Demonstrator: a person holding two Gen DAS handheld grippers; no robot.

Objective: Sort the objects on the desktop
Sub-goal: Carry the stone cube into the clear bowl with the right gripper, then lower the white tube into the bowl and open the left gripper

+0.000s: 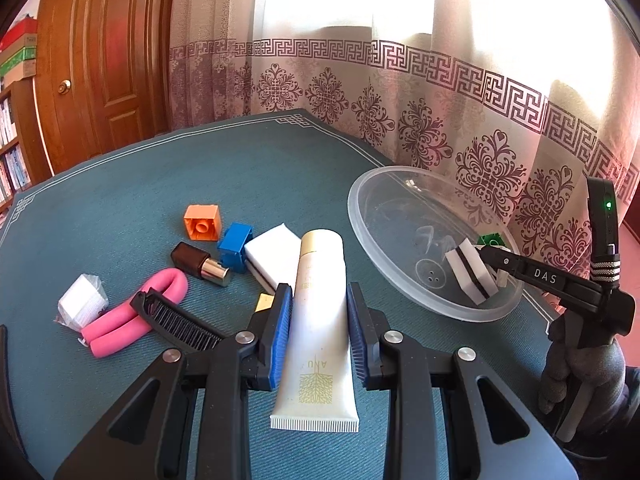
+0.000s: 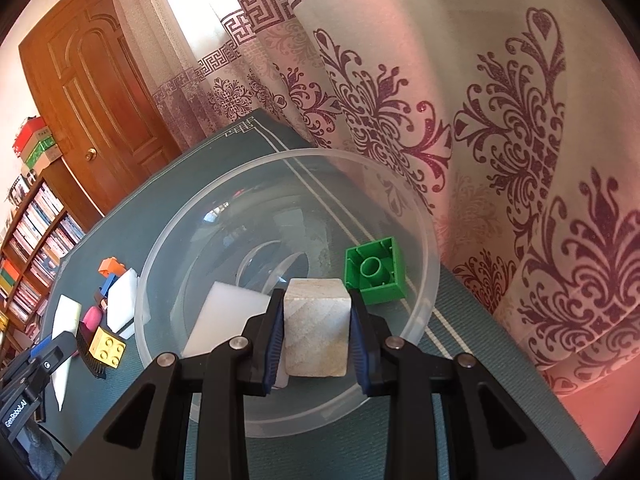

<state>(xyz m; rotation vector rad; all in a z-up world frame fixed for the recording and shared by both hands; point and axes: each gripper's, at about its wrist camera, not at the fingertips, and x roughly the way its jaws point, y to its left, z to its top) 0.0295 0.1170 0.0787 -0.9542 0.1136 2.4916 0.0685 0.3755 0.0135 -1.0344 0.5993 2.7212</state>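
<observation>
On a teal-covered worktop [image 1: 160, 184] beside a patterned curtain [image 1: 400, 80], the left claw [image 1: 318, 320] is clenched around one white cream tube [image 1: 316, 320], its blue pads pressed against the tube's sides, cap end pointing away from the camera and crimped end toward it. To the right, the right claw [image 2: 316, 320] grasps a single pale wooden cube [image 2: 316, 328] between its pads, held over the one clear plastic bowl [image 2: 416, 240]. Inside that bowl lie one green building brick [image 2: 376, 276], studs' hollow side up, and one white sponge block [image 2: 228, 316] with a dark middle layer, seen from the left wrist view leaning against the bowl's inner wall. Loose on the worktop, left of the bowl, sit one orange brick [image 1: 202, 224], one blue brick [image 1: 236, 246], one yellow brick [image 2: 107, 347], a second white sponge block [image 1: 272, 258], one brown lipstick [image 1: 200, 264] with a silver end, one pink foam roller [image 1: 136, 316] bent double, one black comb [image 1: 176, 320] lying across the roller, and one small white wrapped packet [image 1: 82, 306]. The orange and blue bricks, the lipstick and the sponge lie close together; the packet touches the roller's bend. A wooden door [image 1: 108, 48] and a bookshelf [image 2: 32, 256] stand behind. A grey-gloved hand [image 1: 576, 368] grips the right claw's handle at the frame's right edge.
</observation>
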